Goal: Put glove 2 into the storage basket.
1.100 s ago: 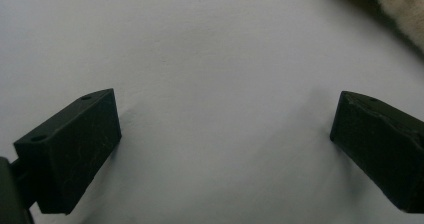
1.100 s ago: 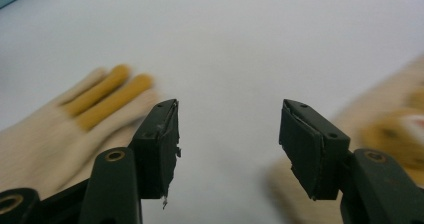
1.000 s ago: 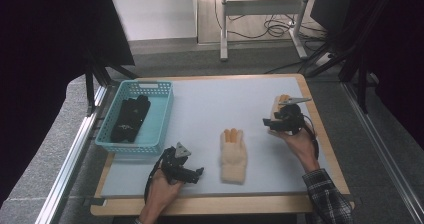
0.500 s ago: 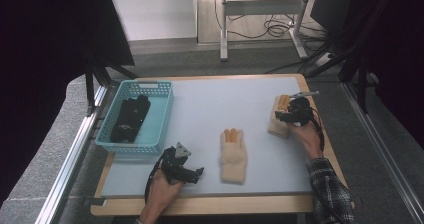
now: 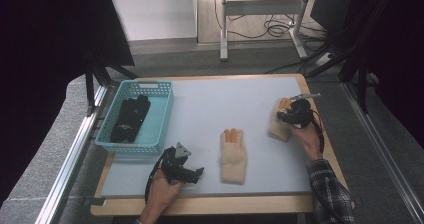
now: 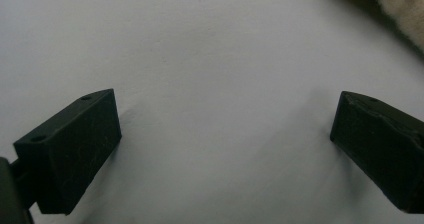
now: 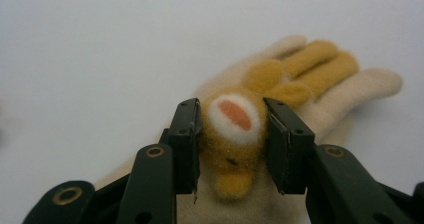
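Right gripper (image 5: 289, 115) sits on the right glove (image 5: 278, 126), at the right side of the table (image 5: 200, 109), midway between near and far edges. Its jaws have just been closing; in the right gripper view (image 7: 232, 134) both pads press the sides of a raised plush patch on the glove, which bulges between them. Gripped, jaws part-way in.

Right glove (image 7: 300, 84): cream fleece, four fingers spread flat on the white mat, middle two fingers and patch in fuzzy mustard-orange. Patch carries a white oval with an orange-pink centre, and a small dark dot lower down. Fabric looks soft, slightly pilled.

Second glove (image 5: 233, 154) of the same cream and orange lies flat near the table's middle, fingers pointing far, well apart from the first.

Left gripper (image 5: 187, 171) rests low at the near-left of the table, just left of the second glove. In the left gripper view (image 6: 225, 134) jaws stand wide apart over bare mat, nothing between them; a cream fleece edge shows at the top right corner.

Blue basket (image 5: 162, 114) at far left holds dark gloves (image 5: 130, 118)
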